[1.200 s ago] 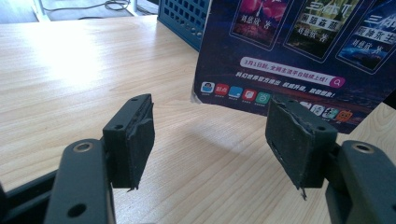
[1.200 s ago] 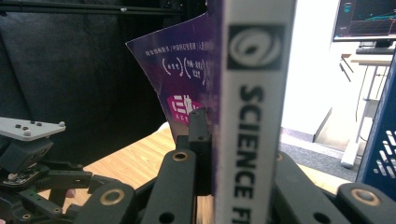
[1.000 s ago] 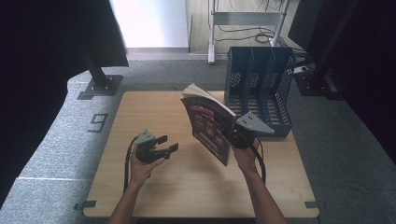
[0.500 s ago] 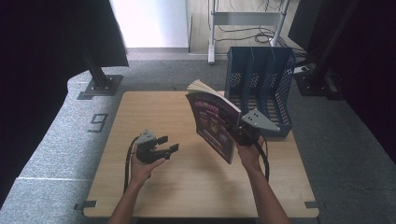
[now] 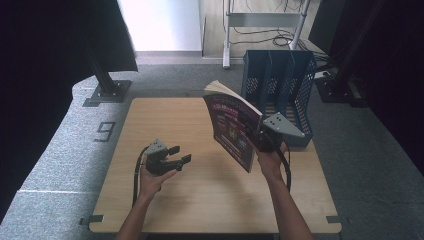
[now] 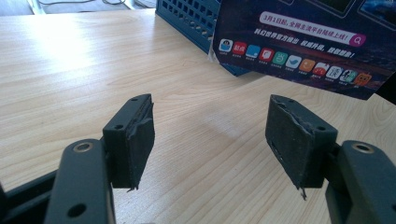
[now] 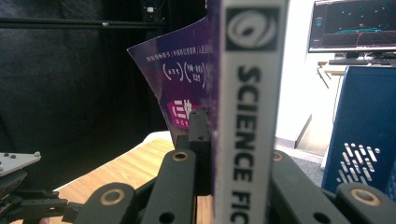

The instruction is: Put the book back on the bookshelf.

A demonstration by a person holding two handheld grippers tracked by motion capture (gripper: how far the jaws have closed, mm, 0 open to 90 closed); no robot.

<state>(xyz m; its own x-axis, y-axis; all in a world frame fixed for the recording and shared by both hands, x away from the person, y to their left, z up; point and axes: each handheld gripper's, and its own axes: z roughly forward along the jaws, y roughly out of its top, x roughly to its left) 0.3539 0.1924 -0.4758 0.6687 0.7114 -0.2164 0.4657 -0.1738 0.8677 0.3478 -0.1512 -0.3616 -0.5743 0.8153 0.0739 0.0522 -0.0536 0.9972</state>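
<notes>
Above the right half of the wooden bench [image 5: 200, 200], the right gripper [image 5: 265, 142] holds a thick paperback book [image 5: 232, 131] upright and clear of the surface, its jaws pinching the book at the spine. From the right gripper view the white spine [image 7: 247, 107] reads "SCIENCE FIC" between the two black jaws, and the purple cover [image 7: 180, 88] curls off to one side. At the far right corner of the bench stands a blue slotted file rack [image 5: 282, 92], just behind the raised book. Near the bench's left half, toward the front edge, the left gripper [image 5: 177, 155] sits low in the person's hand, its jaws spread wide with nothing between them. The left gripper view shows both worn pads [image 6: 137, 140] apart over bare wood, with the book's back cover [image 6: 303, 42] and the rack's blue base [image 6: 196, 18] beyond.
</notes>
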